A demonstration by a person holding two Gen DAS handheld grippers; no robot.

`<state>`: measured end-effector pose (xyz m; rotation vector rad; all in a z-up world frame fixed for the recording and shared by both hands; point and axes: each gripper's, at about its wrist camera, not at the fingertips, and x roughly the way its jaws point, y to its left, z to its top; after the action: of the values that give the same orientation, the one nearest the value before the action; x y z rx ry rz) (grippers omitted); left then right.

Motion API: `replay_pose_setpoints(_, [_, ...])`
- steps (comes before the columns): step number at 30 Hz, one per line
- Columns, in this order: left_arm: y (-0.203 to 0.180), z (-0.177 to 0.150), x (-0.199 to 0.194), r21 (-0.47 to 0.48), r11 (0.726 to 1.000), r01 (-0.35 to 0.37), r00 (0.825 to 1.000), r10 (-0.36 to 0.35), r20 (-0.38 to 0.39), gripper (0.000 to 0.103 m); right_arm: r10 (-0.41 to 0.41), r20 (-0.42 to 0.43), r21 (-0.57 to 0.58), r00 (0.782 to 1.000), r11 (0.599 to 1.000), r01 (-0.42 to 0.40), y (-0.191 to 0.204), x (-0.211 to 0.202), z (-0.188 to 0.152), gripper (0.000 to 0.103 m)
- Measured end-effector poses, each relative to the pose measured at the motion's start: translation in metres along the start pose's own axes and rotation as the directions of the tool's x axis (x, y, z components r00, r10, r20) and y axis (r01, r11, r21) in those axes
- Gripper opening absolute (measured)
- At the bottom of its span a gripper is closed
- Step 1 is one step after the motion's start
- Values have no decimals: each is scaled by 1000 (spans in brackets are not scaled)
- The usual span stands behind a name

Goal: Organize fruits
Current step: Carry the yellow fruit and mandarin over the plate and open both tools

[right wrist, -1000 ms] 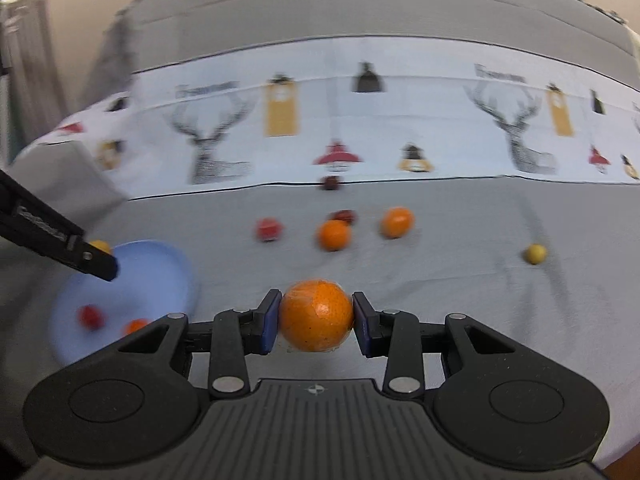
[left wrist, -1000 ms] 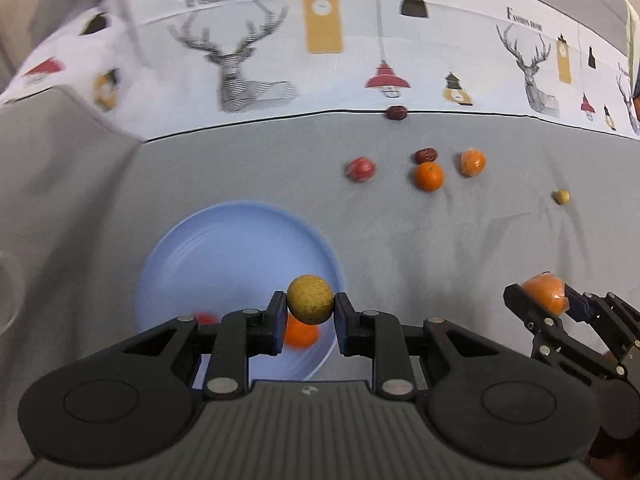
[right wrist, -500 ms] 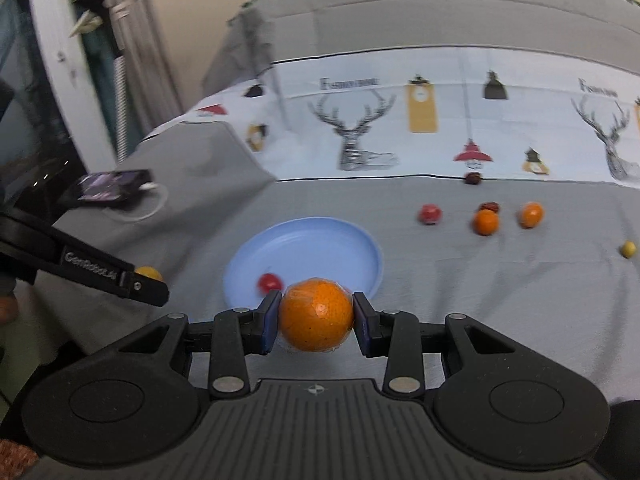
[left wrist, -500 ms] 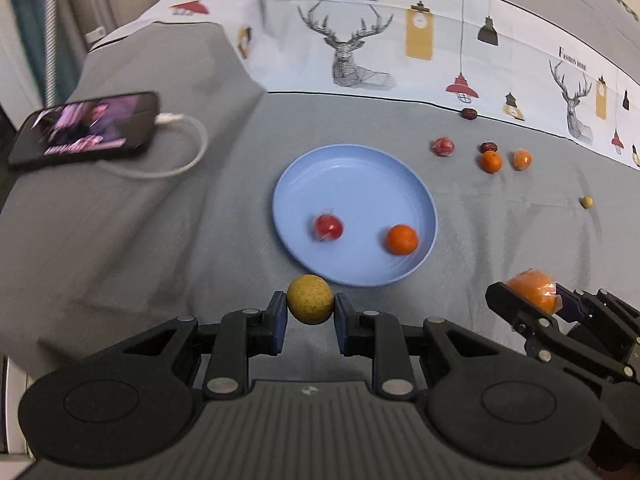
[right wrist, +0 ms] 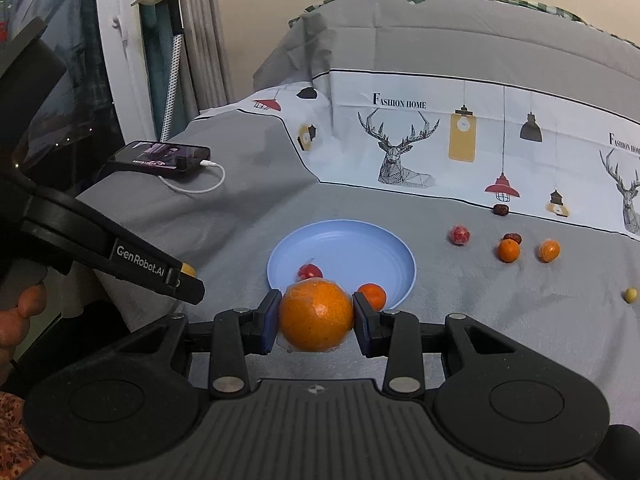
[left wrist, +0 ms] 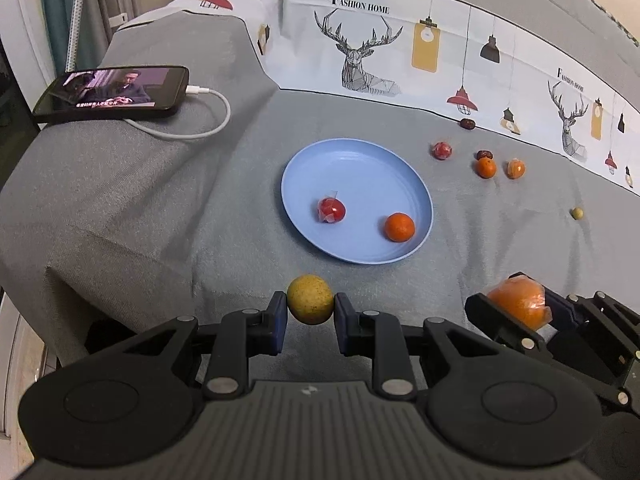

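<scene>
My left gripper (left wrist: 310, 314) is shut on a yellow-green round fruit (left wrist: 310, 298), held above the grey cloth just in front of the blue plate (left wrist: 360, 160). The plate holds a wrapped red fruit (left wrist: 331, 210) and a small orange (left wrist: 399, 227). My right gripper (right wrist: 315, 318) is shut on a large wrapped orange (right wrist: 316, 316), in front of the plate (right wrist: 352, 236); it shows in the left wrist view (left wrist: 518, 308) at the lower right. The left gripper (right wrist: 182, 276) shows in the right wrist view at the left.
Loose on the cloth right of the plate lie a red fruit (left wrist: 441, 150), two small oranges (left wrist: 485, 167) (left wrist: 515, 168), two dark dates (left wrist: 484, 155) (left wrist: 467, 123) and a small yellow fruit (left wrist: 577, 213). A phone (left wrist: 116, 92) with a white cable (left wrist: 200, 128) lies far left.
Both grippers have pulled back and up from the plate, each still holding its fruit. The plate, the phone and more of the bed have come into view.
</scene>
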<state>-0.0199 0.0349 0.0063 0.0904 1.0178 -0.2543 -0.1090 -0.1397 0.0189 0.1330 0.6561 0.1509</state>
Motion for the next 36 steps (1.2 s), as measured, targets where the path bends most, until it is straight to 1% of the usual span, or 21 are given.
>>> replay_pose_setpoints(14, [3, 0, -1, -15, 1000, -2, 1000, 3, 11, 27, 0, -8, -9, 1000, 1000, 0, 2, 2, -2, 39])
replay_pose_setpoints(36, [10, 5, 9, -29, 1000, -9, 1000, 9, -6, 27, 4, -40, -8, 999, 1000, -4, 2, 11, -3, 39])
